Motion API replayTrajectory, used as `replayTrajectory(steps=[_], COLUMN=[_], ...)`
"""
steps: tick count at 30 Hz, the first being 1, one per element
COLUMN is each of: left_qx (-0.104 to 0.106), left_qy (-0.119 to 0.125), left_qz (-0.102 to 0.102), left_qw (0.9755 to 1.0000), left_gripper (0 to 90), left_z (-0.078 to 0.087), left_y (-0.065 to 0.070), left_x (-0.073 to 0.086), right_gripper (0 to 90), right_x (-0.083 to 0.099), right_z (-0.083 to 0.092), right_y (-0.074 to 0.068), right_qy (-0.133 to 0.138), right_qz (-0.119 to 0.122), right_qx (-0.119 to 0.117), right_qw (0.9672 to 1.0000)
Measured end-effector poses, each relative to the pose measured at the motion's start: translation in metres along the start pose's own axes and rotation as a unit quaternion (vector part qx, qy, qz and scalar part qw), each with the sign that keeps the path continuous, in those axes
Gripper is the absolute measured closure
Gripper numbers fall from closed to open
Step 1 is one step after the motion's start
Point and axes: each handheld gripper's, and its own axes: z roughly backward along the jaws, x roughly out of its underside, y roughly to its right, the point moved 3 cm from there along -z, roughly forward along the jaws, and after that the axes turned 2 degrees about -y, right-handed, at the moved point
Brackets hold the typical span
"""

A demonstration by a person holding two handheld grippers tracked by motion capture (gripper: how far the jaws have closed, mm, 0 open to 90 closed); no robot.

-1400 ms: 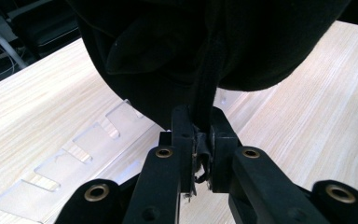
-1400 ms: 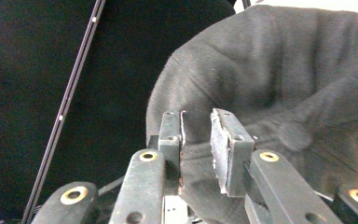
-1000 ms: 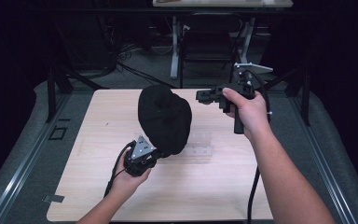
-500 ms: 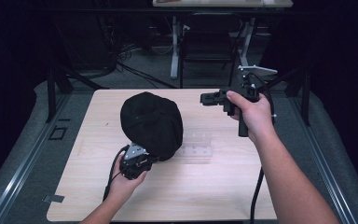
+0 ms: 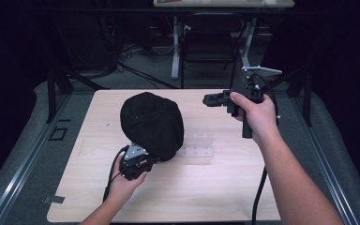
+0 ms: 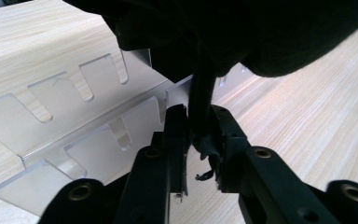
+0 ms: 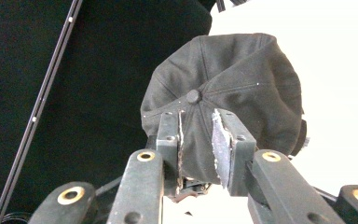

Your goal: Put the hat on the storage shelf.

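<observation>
At table centre, the black cap [image 5: 152,124] sits partly on the clear acrylic rack [image 5: 197,146]. The left gripper [image 5: 138,161], at the cap's 7 o'clock, has just been opening, cap fabric between its jaws. The right gripper [image 5: 209,99] hovers at 2 o'clock, jaws apart, empty.

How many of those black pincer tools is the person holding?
2. The left gripper sits at the near edge of the black cap; the right gripper hangs above the table's far right side.
</observation>
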Motion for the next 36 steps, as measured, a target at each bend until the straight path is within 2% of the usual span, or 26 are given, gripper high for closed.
replayTrajectory(steps=[6,13,16,18,24,29,33,36], left_qx=[-0.007,-0.017,-0.016,-0.024,-0.030,-0.031,-0.033,-0.029], left_qy=[-0.006,-0.010,-0.019,-0.018,-0.021,-0.022,-0.014,-0.015], left_qz=[0.000,0.006,0.017,0.015,0.012,0.030,0.038,0.051], left_qw=[1.0000,0.9998,0.9995,0.9994,0.9993,0.9989,0.9986,0.9982], left_gripper=[70.6,60.4,56.3,53.7,48.4,46.7,46.5,45.8], left_z=[0.002,0.006,0.008,0.011,0.023,0.035,0.044,0.047], left_y=[-0.002,-0.006,-0.006,-0.007,-0.011,-0.019,-0.022,-0.026], left_x=[0.001,0.003,0.004,0.005,0.012,0.018,0.022,0.027], right_gripper=[71.4,70.0,69.2,68.8,68.4,68.0,66.7,65.5], right_x=[0.000,0.003,0.004,0.006,0.014,0.024,0.032,0.040], right_z=[0.002,0.007,0.009,0.011,0.018,0.027,0.036,0.042], right_y=[0.000,-0.001,-0.001,-0.001,0.002,0.007,0.009,0.011], right_qy=[0.003,0.004,0.003,0.002,0.001,0.003,0.008,0.012], right_qz=[0.006,0.018,0.024,0.031,0.045,0.054,0.068,0.071], right_qx=[0.010,0.034,0.045,0.051,0.071,0.086,0.111,0.114], right_qw=[0.9999,0.9993,0.9987,0.9982,0.9964,0.9948,0.9915,0.9909])
